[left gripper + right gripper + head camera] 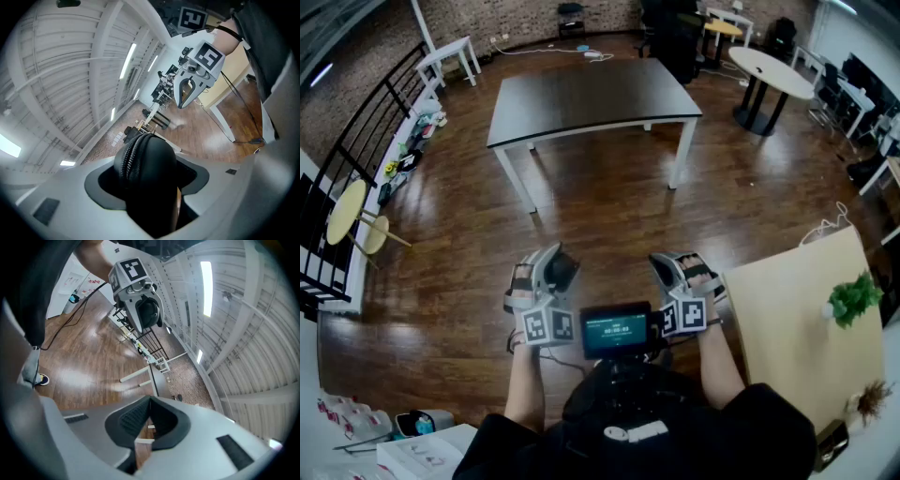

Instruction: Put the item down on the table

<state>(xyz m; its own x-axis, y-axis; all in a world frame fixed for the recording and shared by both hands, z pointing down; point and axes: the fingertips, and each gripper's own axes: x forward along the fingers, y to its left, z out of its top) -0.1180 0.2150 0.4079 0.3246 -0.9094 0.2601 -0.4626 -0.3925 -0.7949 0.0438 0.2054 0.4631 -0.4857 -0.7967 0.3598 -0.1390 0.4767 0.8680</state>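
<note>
Carry step in hand: left claw (546,268) grasps the black zippered pouch (149,176) above the floor; right claw (677,268) clenched, empty; next move likely calls for reaching the dark tabletop (591,98), lowering, releasing.

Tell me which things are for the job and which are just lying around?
For the job: black zipped pouch, held in the jaws of the left gripper; dark rectangular table with white legs.
Lying about: round white table; leafy green plant; round yellow side tables.
</note>
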